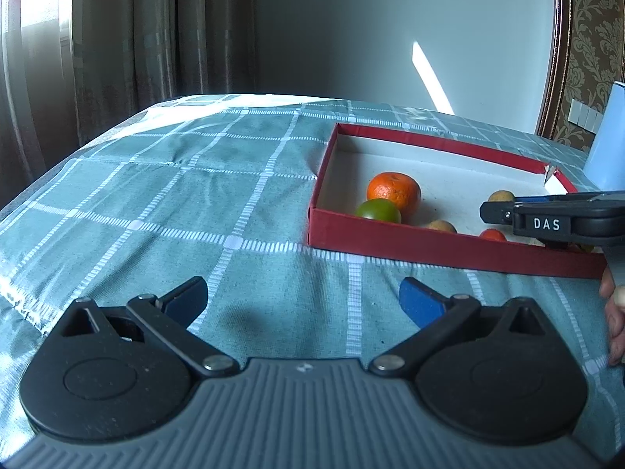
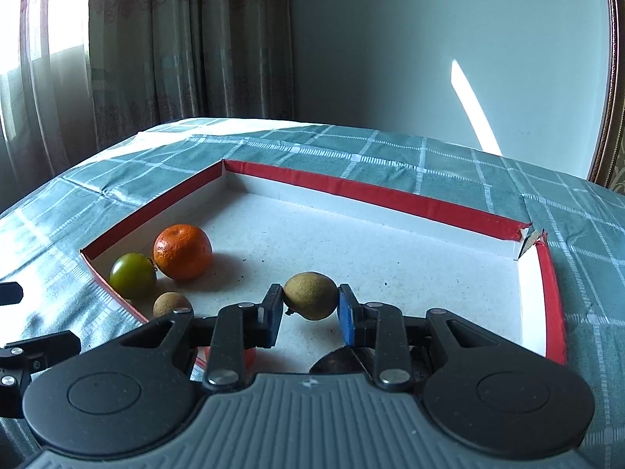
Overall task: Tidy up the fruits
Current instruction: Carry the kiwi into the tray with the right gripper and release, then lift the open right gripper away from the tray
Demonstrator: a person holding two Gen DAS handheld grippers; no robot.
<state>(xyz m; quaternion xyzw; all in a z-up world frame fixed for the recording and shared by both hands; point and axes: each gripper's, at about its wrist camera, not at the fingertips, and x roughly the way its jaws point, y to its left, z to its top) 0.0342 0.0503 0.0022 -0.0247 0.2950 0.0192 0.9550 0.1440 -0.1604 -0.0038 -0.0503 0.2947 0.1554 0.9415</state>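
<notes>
Inside the red box [image 2: 550, 293] on the checked tabletop [image 1: 156, 195], the right claw [image 2: 310, 312] pinched a brown fruit [image 2: 310, 295] between its pads. An orange [image 2: 181, 251], a green fruit [image 2: 133, 275] and a smaller brown one [image 2: 170, 304] already lay near the box's left corner. The left claw [image 1: 302, 299] hovered spread wide over bare cloth, holding nothing. Something red and something dark sat half hidden under the right claw, possibly more fruit, so sorting seemed unfinished.

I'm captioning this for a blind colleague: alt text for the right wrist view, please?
The right gripper pinches a small brown fruit above a red-walled tray holding an orange, a green fruit and another brown one.
</notes>
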